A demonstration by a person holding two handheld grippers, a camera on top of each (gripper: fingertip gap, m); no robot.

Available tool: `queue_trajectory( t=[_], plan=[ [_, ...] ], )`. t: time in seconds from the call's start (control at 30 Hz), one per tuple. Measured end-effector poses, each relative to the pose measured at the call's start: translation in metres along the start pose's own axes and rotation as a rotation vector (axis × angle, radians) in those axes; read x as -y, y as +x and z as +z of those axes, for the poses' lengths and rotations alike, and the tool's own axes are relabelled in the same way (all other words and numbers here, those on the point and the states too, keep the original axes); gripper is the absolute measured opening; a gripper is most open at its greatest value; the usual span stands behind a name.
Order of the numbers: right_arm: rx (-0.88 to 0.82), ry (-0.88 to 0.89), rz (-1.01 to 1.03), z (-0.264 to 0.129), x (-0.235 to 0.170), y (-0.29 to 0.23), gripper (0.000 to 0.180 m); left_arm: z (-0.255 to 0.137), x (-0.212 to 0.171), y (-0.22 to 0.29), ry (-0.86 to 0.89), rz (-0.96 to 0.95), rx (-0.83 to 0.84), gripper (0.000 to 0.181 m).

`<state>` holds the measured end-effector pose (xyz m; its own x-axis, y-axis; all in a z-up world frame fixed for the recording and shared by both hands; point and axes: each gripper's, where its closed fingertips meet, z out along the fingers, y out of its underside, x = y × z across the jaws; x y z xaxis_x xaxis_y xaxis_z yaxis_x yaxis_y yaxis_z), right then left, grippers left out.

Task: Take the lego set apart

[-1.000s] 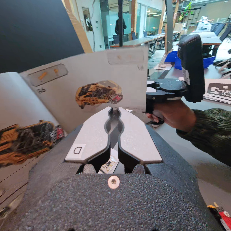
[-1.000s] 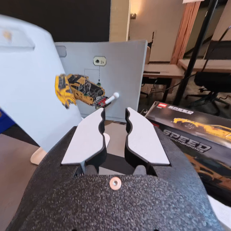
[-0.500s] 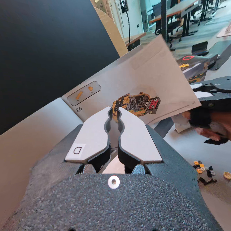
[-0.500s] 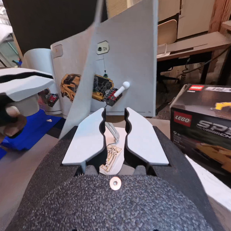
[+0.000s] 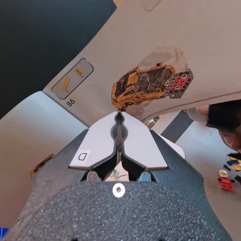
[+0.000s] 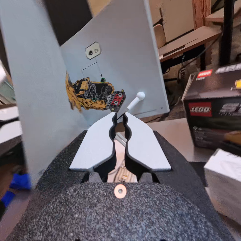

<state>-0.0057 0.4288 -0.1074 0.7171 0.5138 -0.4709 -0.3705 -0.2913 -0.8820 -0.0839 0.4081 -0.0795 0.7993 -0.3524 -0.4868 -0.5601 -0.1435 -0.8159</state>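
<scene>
Instruction booklet (image 5: 130, 39): being pinched by the clenched left gripper (image 5: 120, 113), right gripper (image 6: 119, 114) hanging nearly closed, grasping nothing; thin page ahead likely risking tearing or slipping.

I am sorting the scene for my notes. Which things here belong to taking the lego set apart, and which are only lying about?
Belong to the job:
- instruction booklet, standing open on its holder
- loose lego pieces
- red minifigure
- left gripper, shut
- right gripper, slightly open

Lying about:
- lego box
- white box
- blue item
</scene>
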Motion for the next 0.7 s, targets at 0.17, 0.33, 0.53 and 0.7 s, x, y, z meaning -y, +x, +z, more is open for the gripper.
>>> queue_trajectory(
  t=[0.17,0.33,0.53,0.7],
  plan=[
    [0.12,0.135,0.438,-0.004,-0.017,0.009,0.007,0.01,0.002,0.0,-0.014,-0.016,0.037,0.0],
    [0.231,0.275,0.6,-0.008,-0.024,0.008,0.006,0.015,0.005,0.0,-0.043,0.0,0.077,0.0],
    [0.105,0.288,0.113,-0.016,-0.002,-0.008,0.004,0.016,0.005,0.002,-0.05,0.01,0.087,0.0],
    [-0.004,0.191,-0.313,-0.007,0.011,-0.022,0.005,0.015,0.006,0.003,-0.049,0.02,0.083,0.0]
  ],
)
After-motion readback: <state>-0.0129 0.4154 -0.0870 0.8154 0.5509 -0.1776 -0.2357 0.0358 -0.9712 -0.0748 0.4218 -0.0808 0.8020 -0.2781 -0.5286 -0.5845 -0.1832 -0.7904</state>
